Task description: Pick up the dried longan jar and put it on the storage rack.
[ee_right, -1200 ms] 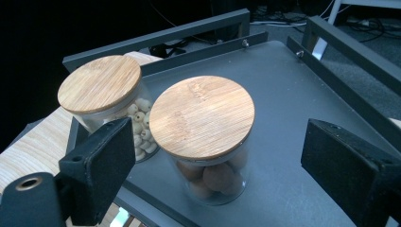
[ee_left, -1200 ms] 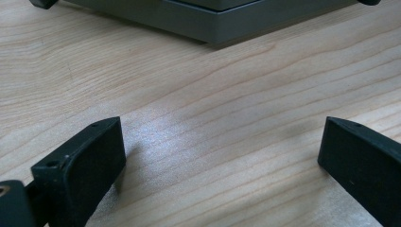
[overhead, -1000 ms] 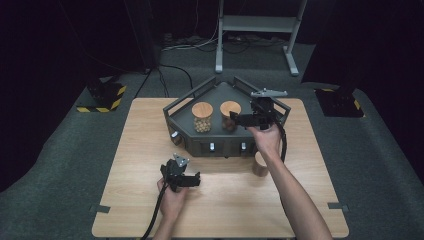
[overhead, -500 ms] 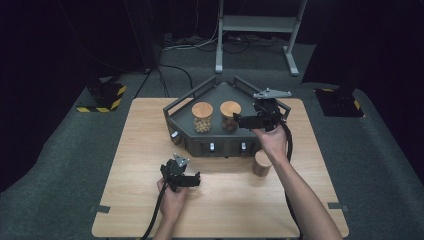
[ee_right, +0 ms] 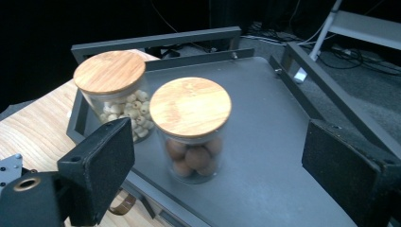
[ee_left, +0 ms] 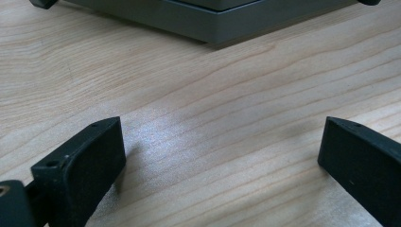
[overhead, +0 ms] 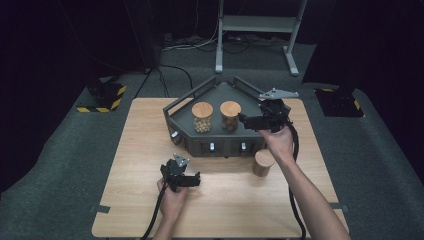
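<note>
Right tool [overhead: 246,119], jaws wide and empty, hovers level over the grey tray [ee_right: 265,156], aimed at the jar of brown balls [ee_right: 191,130] so its pads can straddle the glass below the wooden lid. Beside that jar stands the jar of pale beads [ee_right: 113,92]. A third jar [overhead: 263,163] waits on the desk [overhead: 135,150] in front of the tray. Left tool [overhead: 192,181], also wide and empty, rests low over bare desk, out of the way

Three wood-lidded jars [overhead: 202,117], one grey tray [overhead: 220,146], one wooden table [overhead: 135,150], two claws [overhead: 196,181]
</note>
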{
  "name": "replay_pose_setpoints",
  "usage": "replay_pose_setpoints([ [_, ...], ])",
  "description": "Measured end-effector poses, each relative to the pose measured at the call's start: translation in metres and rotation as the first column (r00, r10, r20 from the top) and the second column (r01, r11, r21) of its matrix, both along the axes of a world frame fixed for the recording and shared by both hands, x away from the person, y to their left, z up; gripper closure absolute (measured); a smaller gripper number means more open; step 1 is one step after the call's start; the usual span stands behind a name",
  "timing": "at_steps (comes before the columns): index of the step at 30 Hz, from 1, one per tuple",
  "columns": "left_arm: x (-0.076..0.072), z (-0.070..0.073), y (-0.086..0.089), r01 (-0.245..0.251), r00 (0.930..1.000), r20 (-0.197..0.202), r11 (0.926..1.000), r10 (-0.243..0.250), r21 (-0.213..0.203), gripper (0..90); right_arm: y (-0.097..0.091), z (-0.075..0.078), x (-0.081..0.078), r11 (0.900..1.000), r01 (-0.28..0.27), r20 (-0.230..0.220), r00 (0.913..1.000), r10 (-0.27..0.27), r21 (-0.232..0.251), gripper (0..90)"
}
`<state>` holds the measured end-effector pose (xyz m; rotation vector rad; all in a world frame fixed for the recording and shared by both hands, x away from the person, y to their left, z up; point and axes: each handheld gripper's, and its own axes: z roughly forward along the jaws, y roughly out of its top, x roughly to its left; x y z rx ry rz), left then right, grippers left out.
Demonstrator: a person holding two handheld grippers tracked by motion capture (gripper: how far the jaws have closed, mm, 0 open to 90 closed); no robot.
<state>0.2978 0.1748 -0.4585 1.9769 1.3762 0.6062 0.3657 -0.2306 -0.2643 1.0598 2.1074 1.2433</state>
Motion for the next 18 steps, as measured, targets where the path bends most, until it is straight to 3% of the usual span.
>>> replay_pose_setpoints([
  [9, 0.0, 0.0, 0.0, 0.0, 1.0, 0.0, 1.0, 0.0, 0.0, 1.6, -0.015, 0.003, -0.004, 0.9993, 0.021, -0.004, 0.9998, -0.021, 0.03, 9.6],
  [18, 0.0, 0.0, 0.0, 0.0, 1.0, -0.001, 1.0, 0.0, 0.0, 1.6, -0.017, 0.002, -0.005, 0.9999, 0.006, -0.006, 1.0, -0.006, 0.015, 9.1],
])
